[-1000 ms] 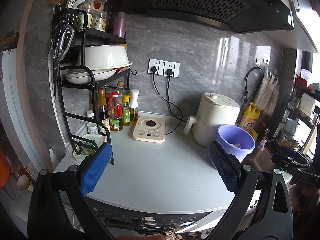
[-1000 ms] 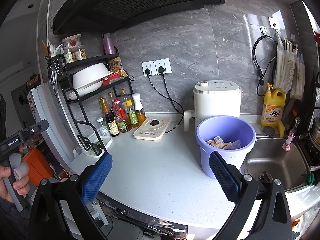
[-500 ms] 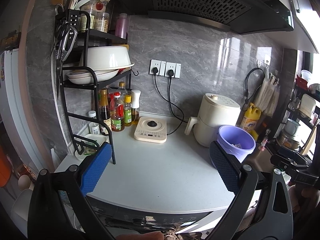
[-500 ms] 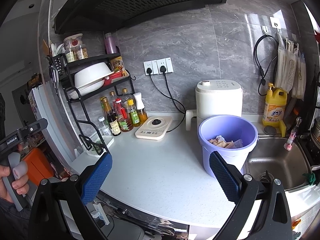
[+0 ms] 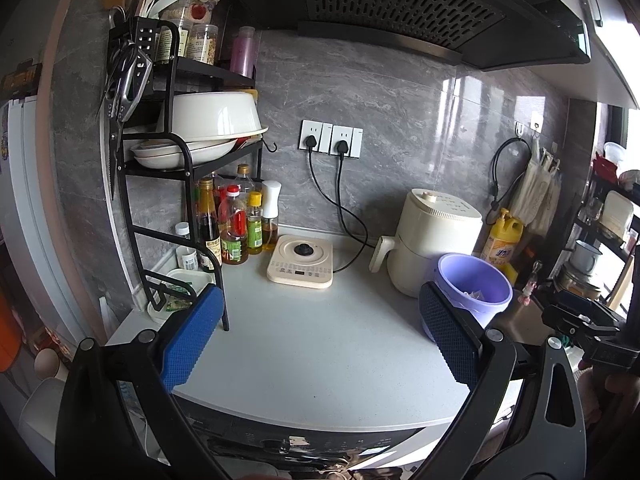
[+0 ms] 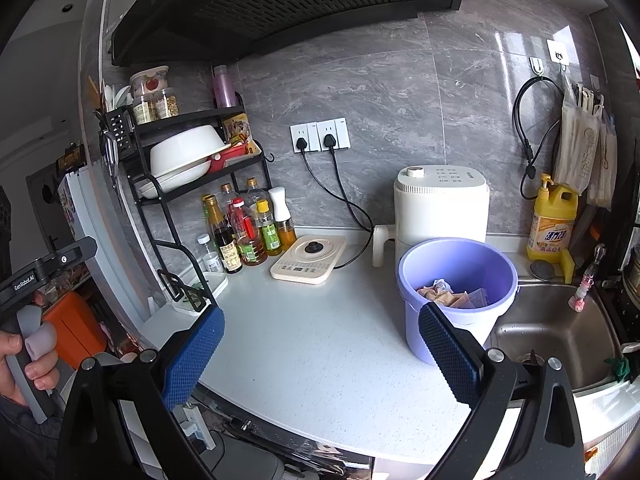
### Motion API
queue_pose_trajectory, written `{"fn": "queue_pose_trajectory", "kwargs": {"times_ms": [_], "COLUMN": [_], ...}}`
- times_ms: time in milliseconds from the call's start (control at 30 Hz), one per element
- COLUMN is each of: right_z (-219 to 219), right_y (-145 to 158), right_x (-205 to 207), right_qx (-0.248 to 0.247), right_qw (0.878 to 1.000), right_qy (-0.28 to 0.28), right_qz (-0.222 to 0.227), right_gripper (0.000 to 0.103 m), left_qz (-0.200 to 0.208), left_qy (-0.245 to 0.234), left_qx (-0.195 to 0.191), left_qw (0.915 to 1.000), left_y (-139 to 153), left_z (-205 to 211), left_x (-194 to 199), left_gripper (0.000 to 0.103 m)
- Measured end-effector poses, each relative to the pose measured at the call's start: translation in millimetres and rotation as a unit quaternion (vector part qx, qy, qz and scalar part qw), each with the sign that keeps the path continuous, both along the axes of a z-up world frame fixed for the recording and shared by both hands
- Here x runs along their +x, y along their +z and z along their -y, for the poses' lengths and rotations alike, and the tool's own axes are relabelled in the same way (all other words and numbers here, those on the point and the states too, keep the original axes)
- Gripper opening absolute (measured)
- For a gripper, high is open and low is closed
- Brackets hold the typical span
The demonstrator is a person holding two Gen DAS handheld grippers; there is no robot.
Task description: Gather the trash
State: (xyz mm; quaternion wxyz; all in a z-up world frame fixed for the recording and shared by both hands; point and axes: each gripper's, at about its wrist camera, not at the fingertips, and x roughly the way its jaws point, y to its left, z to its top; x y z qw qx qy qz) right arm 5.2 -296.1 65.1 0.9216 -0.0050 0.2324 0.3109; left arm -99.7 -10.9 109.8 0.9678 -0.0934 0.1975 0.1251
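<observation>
A purple bucket [image 6: 456,280] stands on the white counter [image 6: 320,344] beside the sink, with crumpled paper and wrapper trash [image 6: 452,296] inside. It also shows in the left wrist view [image 5: 476,284] at the right. My left gripper [image 5: 320,340] is open and empty, held back above the counter's front edge. My right gripper [image 6: 320,352] is open and empty, also at the front edge, its right finger in front of the bucket. No loose trash shows on the counter.
A white air fryer [image 6: 440,208] stands behind the bucket. A small induction cooker [image 6: 310,262], several sauce bottles [image 6: 248,228] and a black dish rack [image 6: 188,168] stand at the left. A steel sink [image 6: 560,336] and a yellow detergent bottle [image 6: 552,224] are at the right.
Both grippers have drawn back and shifted slightly, so the scene sits a little farther away. Both stay open and empty.
</observation>
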Motion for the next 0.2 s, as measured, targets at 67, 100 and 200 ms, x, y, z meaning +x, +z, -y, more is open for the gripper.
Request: {"fn": "queue_pose_trajectory", "kwargs": {"times_ms": [67, 100, 200], "right_z": [0.0, -0.8, -7.3], "right_y": [-2.0, -3.4, -7.0], "right_x": [1.8, 3.1, 9.2], "right_qx": [0.001, -0.002, -0.013], "right_qw": [1.000, 1.000, 1.000], "right_qy": [-0.003, -0.003, 0.003], "right_qz": [-0.008, -0.012, -0.016], "right_gripper": [0.096, 0.096, 0.096], "left_qz": [0.000, 0.000, -0.006], "left_qy": [-0.005, -0.006, 0.008], "left_qx": [-0.007, -0.008, 0.005], "left_qw": [1.0000, 1.0000, 0.9999], "left_y": [-2.2, -3.6, -9.1], "left_z": [-1.2, -2.2, -6.5], "left_x": [0.8, 1.9, 6.1], "left_gripper": [0.097, 0.097, 0.097]}}
